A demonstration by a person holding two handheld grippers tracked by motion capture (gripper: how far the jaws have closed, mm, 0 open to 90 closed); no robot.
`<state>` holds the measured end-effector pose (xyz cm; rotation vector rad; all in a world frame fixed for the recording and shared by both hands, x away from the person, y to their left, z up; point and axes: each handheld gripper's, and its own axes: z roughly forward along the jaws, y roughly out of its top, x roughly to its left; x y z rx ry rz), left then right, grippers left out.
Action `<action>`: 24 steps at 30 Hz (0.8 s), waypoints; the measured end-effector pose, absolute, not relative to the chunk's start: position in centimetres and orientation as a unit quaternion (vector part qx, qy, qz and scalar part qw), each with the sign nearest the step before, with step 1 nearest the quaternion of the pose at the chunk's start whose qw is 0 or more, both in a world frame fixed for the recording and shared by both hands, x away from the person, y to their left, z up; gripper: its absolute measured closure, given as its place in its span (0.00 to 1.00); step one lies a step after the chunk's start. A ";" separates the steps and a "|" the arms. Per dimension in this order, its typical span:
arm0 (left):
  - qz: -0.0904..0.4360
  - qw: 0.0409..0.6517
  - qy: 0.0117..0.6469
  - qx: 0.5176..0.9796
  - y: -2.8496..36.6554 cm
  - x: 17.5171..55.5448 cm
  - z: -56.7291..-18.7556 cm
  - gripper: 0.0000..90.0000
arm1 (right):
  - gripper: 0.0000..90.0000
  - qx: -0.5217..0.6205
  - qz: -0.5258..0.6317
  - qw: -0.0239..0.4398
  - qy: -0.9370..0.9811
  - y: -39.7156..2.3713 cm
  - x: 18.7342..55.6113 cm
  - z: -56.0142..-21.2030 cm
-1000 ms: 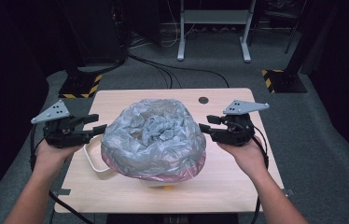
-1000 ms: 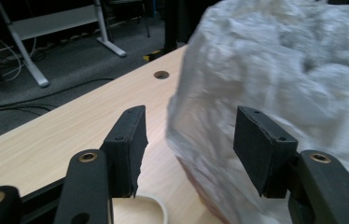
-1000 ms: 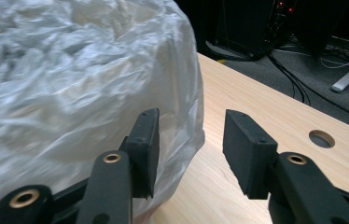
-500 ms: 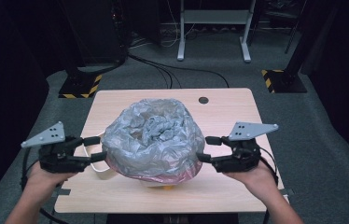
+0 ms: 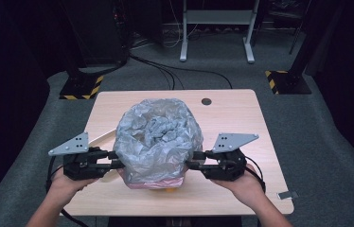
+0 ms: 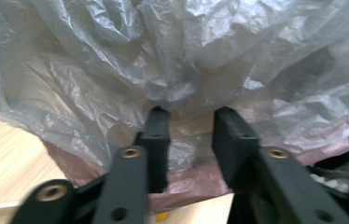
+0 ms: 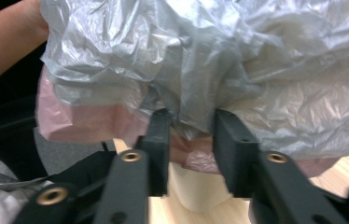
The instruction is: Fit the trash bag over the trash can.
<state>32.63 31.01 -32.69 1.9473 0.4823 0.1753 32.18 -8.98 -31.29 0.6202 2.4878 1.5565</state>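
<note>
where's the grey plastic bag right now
In the high view the grey plastic bag sits at the middle of the wooden table, toward the near edge, between the left gripper and the right gripper, whose jaws meet its sides.

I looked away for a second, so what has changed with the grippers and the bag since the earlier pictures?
Both grippers, left and right, came back toward the person along the grey plastic bag's sides, and the bag came nearer too. Each stays at its side, film between the jaws. The table is unchanged.
</note>
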 end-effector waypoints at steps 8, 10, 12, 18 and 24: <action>0.089 0.507 0.193 0.835 30.6 32.4 -33.3 0.99 | 1.00 0.209 0.517 0.068 0.827 -9.3 32.4 -32.0; 0.087 0.503 0.195 0.838 30.9 32.4 -33.5 1.00 | 1.00 0.208 0.504 0.074 0.835 -9.4 32.3 -32.2; 0.085 0.501 0.199 0.838 31.2 32.4 -34.0 1.00 | 1.00 0.210 0.486 0.081 0.844 -9.5 32.2 -32.7; 0.070 0.494 0.220 0.838 32.2 32.7 -35.6 1.00 | 1.00 0.220 0.450 0.082 0.862 -9.9 32.3 -34.3; 0.073 0.500 0.229 0.832 33.1 32.2 -35.8 0.98 | 1.00 0.235 0.450 0.076 0.859 -10.9 32.4 -35.0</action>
